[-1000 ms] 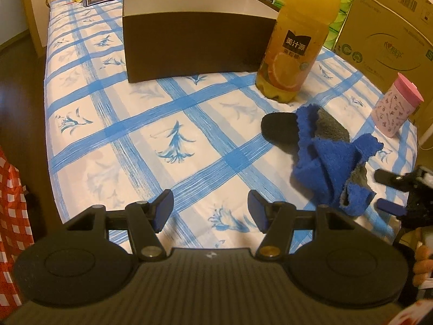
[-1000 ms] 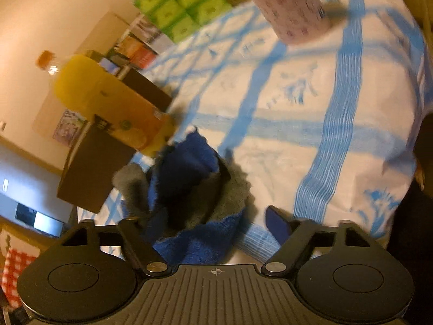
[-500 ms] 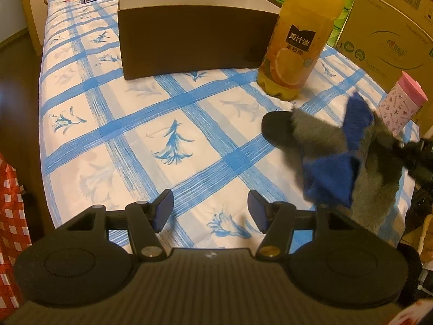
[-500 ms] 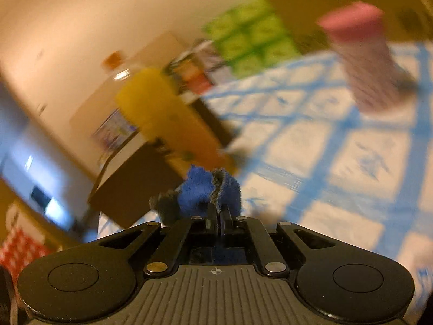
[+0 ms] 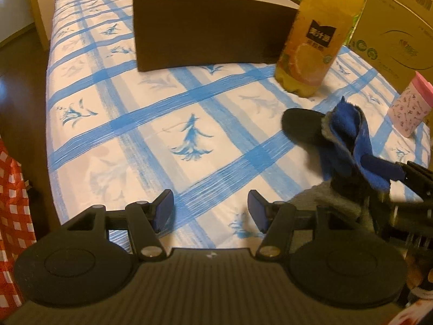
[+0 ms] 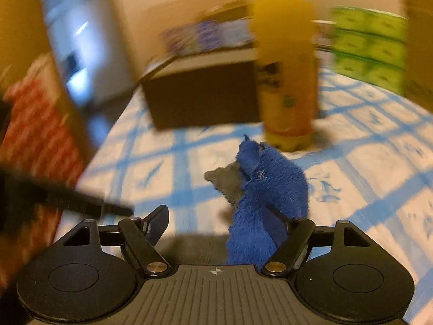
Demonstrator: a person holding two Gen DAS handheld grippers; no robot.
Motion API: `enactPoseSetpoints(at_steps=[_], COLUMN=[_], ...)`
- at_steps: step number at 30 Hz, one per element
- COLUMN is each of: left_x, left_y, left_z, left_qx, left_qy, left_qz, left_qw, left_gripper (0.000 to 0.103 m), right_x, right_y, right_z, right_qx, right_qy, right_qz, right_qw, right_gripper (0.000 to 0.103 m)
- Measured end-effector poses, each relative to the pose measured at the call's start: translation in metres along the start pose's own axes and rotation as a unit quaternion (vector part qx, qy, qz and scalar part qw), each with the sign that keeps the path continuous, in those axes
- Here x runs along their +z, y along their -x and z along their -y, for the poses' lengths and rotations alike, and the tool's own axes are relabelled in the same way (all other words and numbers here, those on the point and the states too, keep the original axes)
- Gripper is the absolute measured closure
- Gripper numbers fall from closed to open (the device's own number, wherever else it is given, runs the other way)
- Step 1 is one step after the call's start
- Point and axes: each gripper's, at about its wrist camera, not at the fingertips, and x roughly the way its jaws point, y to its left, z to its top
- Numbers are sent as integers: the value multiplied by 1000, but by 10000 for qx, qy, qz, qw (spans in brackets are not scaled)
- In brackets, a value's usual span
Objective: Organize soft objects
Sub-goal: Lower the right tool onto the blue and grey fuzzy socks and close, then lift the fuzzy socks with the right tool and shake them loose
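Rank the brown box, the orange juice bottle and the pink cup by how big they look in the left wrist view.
1. brown box, largest.
2. orange juice bottle.
3. pink cup, smallest, partly cut by the frame edge.

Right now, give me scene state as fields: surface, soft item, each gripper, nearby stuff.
surface: blue-checked tablecloth
soft item: blue and grey cloth, draped on one finger of the right gripper, not pinched
right gripper: jaws wide apart, just been opening
left gripper: open, nothing between the jaws
nearby: orange juice bottle, brown box, pink cup, black object beside the cloth
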Motion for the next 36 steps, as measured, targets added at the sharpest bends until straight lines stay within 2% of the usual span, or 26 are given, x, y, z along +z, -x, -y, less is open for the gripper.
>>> enactPoseSetpoints(at_steps=[3,6,8,11,17,19,21,23,24,28,34,36], left_x=[-1,-2,-2,-2,4,6,8,12,14,24,41,47], left_y=[0,0,-1,-4,-9,-13,-16,-20,-23,-33,-49,-53], left_z=[-4,-2,1,7,21,25,29,34,36,47,67,74], left_qx=[-3,-91,-144,-211,-346,-406,-453,-497,-529,-625,-814,-918], left_qy=[19,-44,-78,-130,-323,-382,-421,-464,-491,-643,-792,-903], left_qz=[-23,-33,-33,-21,48,46,63,85,93,163,228,334], left_qw=[10000,9999,9999,9997,9989,9984,9981,9976,9973,9958,9933,9911], left_gripper=[45,45,45,46,46,46,46,46,46,46,45,37], right_x=[-10,-17,-21,-25,-20,-17,-15,-11,-10,-10,0,3], right_y=[-2,0,-4,-12,-26,-27,-25,-24,-24,-12,3,6], right_z=[-4,-6,-6,-3,22,30,35,39,41,54,94,108], right_qx=[275,469,265,-238,-860,-847,-853,-871,-874,-1120,-1562,-1604], right_qy=[983,1776,2159,2329,1308,989,898,887,861,685,-76,-318], right_qz=[-390,-716,-787,-683,-447,-433,-374,-369,-359,-227,-32,20], right_qw=[9940,9804,9729,9698,9867,9905,9916,9916,9918,9911,9877,9865], right_gripper=[21,18,18,17,18,31,60,74,77,81,81,81])
